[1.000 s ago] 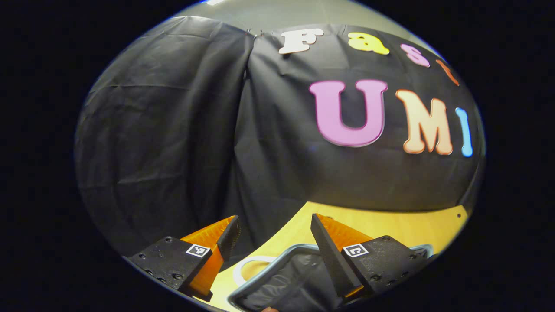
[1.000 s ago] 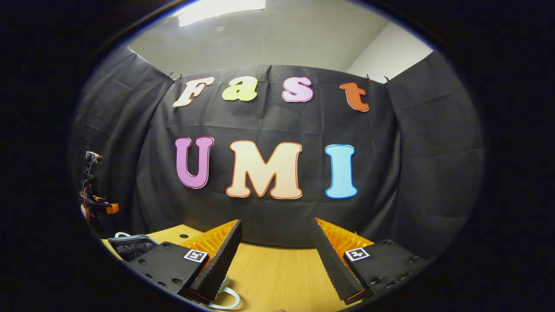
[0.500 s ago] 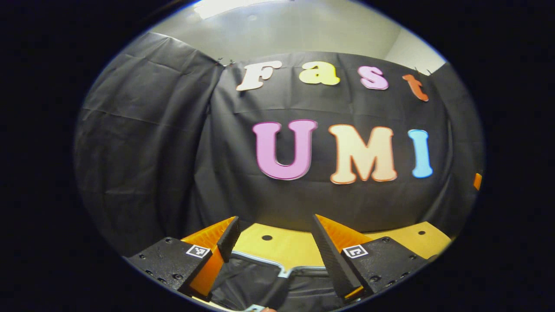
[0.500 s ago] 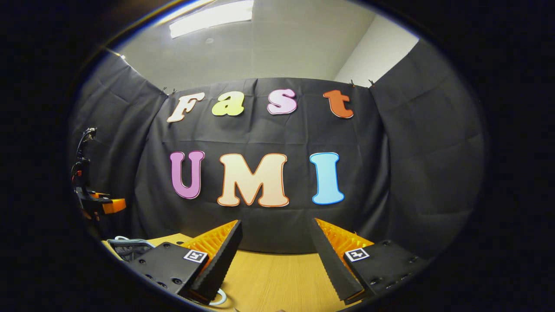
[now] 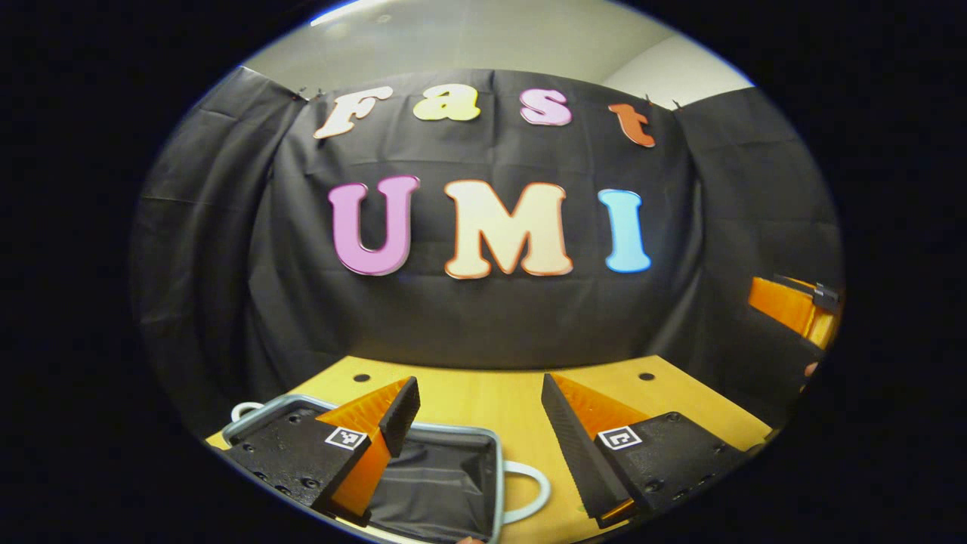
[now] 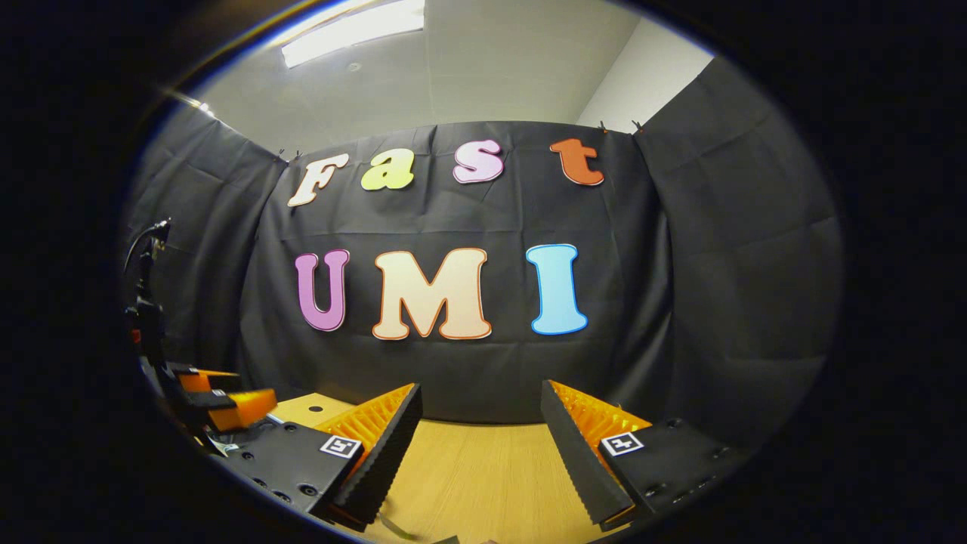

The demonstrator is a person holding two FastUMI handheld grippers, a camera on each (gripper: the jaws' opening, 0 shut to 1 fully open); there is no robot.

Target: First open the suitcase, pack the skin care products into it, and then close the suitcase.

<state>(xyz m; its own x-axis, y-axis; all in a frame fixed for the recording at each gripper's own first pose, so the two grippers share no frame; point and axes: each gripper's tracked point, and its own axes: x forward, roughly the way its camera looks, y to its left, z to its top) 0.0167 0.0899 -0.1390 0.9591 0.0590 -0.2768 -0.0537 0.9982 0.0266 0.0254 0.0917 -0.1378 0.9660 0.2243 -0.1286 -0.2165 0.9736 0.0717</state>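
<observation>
Left gripper view: left tool (image 5: 477, 423) spread wide, holding nothing, above the worktop (image 5: 491, 389). Open suitcase (image 5: 446, 483) at lower left of frame, dark lining up, white handle (image 5: 529, 491) on its right side. Right gripper view: right tool (image 6: 477, 434) likewise spread, empty, over bare worktop (image 6: 476, 468).

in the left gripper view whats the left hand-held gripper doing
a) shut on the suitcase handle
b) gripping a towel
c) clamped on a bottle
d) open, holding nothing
d: the left hand-held gripper has its fingers spread wide with only bare table between them, above the open suitcase and its white handle.
</observation>
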